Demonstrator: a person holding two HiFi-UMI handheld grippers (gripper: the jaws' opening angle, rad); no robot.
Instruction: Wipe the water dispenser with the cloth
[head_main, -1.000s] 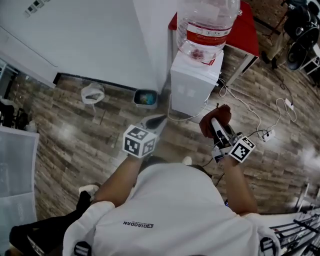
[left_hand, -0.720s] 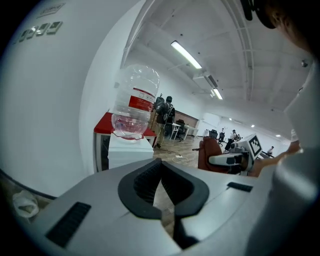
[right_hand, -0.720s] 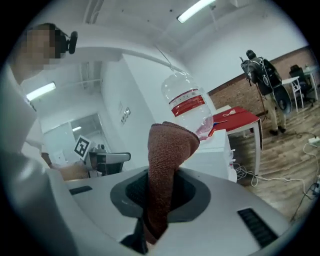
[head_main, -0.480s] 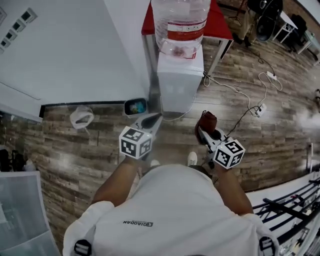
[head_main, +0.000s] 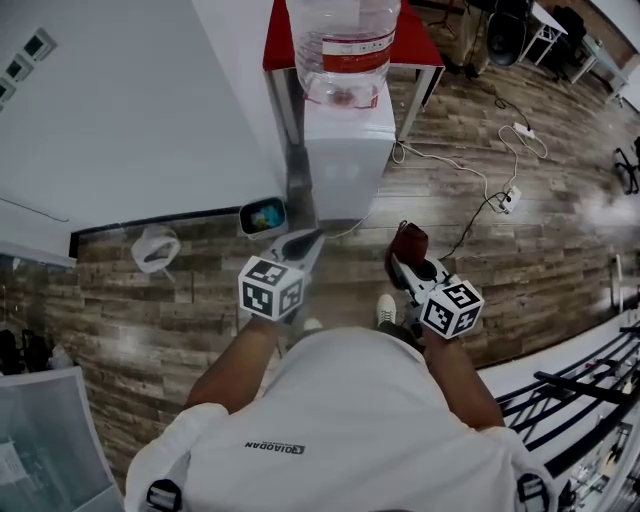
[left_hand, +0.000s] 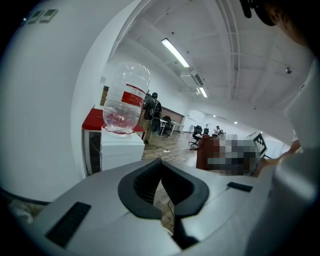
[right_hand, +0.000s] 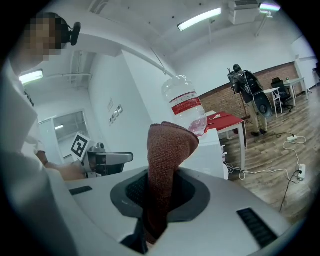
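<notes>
Clamping maroon cloth in your right tongs | left tongs together, empty | water dispenser at 12 o'clock

Water dispenser: white box, standing upright on the wooden floor beside the white wall, carrying an inverted clear bottle with a red label.
Cloth: dark red, knitted, folded, sticking up from between the right gripper's jaws, hanging apart from the dispenser.
</notes>
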